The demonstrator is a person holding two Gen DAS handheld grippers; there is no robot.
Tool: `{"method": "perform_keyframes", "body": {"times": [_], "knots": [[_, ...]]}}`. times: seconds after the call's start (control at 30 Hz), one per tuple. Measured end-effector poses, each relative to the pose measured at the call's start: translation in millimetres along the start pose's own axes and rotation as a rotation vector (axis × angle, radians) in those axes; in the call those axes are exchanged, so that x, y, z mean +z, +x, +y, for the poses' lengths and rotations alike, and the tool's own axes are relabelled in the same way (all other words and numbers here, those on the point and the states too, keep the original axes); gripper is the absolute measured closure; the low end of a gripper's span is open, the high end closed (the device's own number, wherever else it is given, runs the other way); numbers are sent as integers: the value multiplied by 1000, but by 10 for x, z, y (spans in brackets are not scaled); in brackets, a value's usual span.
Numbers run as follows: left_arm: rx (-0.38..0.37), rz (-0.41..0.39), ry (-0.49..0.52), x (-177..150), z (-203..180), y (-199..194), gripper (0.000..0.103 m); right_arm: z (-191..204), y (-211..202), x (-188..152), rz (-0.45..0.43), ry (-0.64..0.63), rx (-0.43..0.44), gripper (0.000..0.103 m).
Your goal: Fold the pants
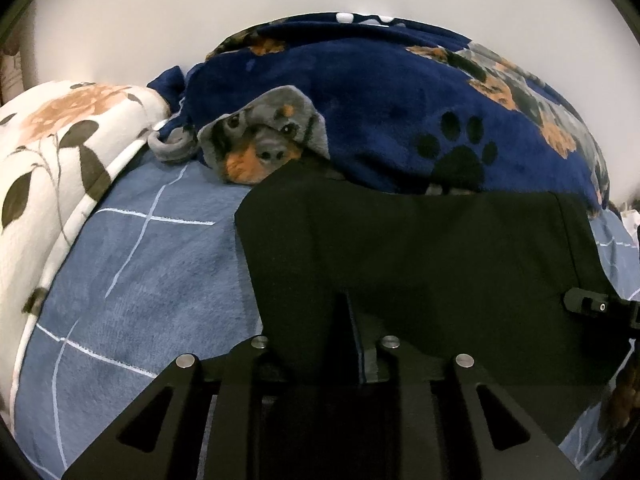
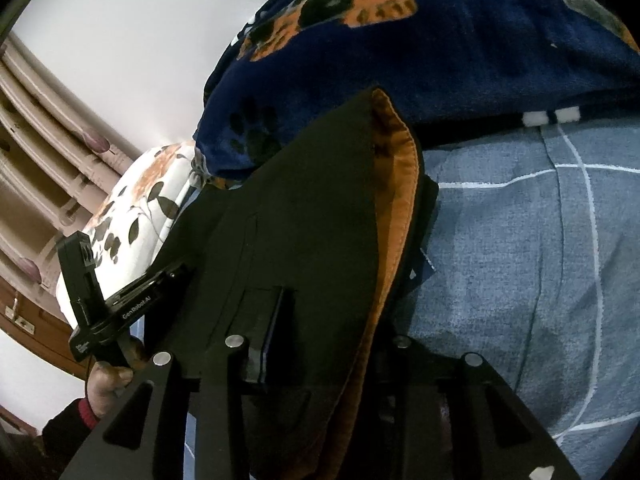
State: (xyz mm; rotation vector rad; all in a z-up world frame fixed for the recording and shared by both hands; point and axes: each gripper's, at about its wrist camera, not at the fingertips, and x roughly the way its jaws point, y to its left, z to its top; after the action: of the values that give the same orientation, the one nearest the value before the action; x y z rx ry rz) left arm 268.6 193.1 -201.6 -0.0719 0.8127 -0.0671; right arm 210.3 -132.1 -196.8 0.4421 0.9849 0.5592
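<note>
**A:** What lies on the left?

**B:** A white quilt with brown flowers (image 1: 60, 152), then a blue checked bedsheet (image 1: 132, 272).

**A:** And the pants?

**B:** The black fabric pants (image 1: 420, 264) are spread on the sheet, in front of a navy fleece blanket printed with dogs and paw marks (image 1: 380, 92). The left gripper (image 1: 352, 344) pinches their near edge. The right gripper (image 2: 276, 320) clamps another edge, baring orange lining.
</note>
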Motion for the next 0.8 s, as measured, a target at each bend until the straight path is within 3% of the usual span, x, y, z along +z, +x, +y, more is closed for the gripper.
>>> {"method": "perform_keyframes", "body": {"times": [0.8], "knots": [[17, -9, 1, -6, -11, 0, 74, 55, 5, -36, -33, -39, -41, 68]]}}
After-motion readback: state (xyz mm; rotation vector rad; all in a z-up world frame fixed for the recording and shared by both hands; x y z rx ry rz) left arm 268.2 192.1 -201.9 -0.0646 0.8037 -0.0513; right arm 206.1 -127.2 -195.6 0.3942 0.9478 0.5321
